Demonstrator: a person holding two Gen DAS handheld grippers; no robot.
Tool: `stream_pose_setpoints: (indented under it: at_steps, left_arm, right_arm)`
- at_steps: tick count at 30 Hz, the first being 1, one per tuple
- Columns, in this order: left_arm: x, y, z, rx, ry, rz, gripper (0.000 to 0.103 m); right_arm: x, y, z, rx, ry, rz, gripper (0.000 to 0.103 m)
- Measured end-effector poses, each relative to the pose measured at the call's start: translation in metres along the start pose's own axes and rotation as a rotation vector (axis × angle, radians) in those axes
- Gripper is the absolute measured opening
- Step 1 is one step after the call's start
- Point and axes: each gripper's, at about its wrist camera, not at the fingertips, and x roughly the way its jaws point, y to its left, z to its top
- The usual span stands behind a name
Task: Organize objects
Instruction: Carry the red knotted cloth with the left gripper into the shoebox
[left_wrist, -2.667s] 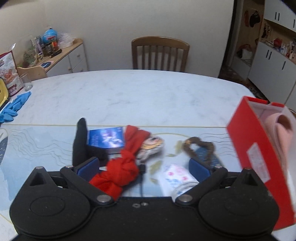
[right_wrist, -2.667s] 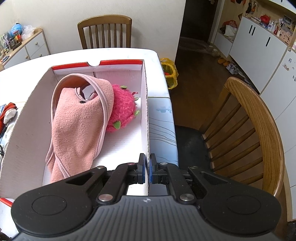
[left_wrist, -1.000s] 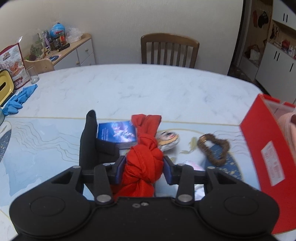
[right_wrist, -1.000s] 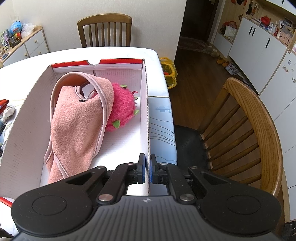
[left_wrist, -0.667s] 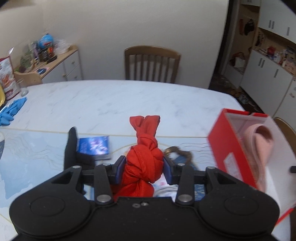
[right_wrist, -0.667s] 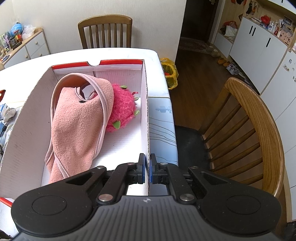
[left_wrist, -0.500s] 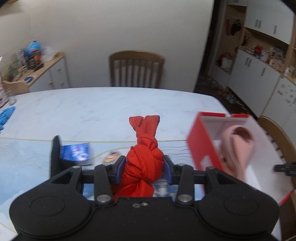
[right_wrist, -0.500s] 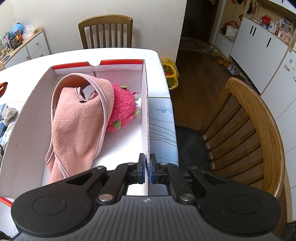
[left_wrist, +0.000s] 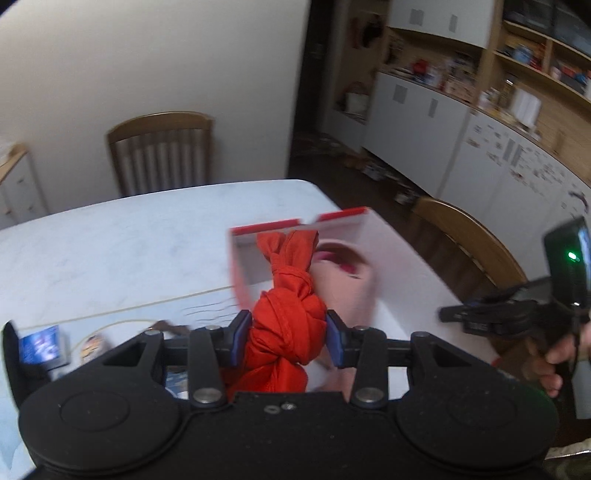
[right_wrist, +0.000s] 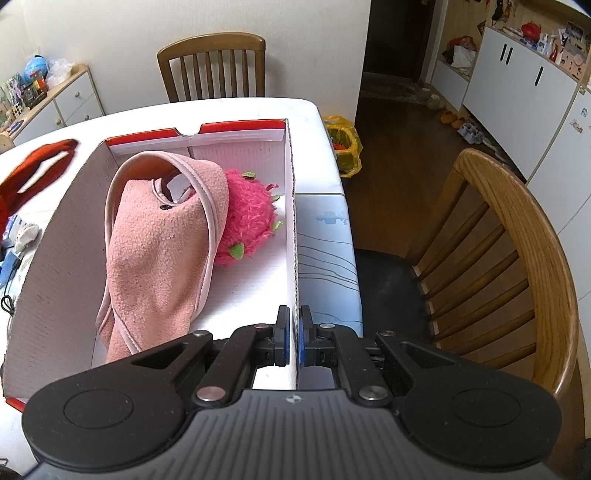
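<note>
Red knotted cloth (left_wrist: 286, 325) is clamped in the left tongs (left_wrist: 289, 338), box (left_wrist: 258, 230) at twelve o'clock. Right tongs (right_wrist: 290, 341) pinch the box's wall.

The left gripper (left_wrist: 289, 338) hung in the air with its blue-padded fingers (left_wrist: 242, 338) pressed against both sides of a knotted red cloth bundle (left_wrist: 286, 325), while the right gripper (right_wrist: 294, 338) stayed level, pinching the thin white cardboard box wall (right_wrist: 291, 236).
</note>
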Motion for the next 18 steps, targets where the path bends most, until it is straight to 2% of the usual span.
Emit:
stream_pose_setpoints:
  at_steps: [8,18]
  left_arm:
    - [0.03,-0.042,0.002,0.087,0.044,-0.123,0.04]
    - [0.086,-0.061,-0.007,0.098,0.198,-0.213,0.04]
  right_arm:
    - [0.001,-0.002,0.0,0.001,-0.002,0.012,0.004]
    - [0.0,-0.003,0.0,0.009,-0.005,0.023,0.004]
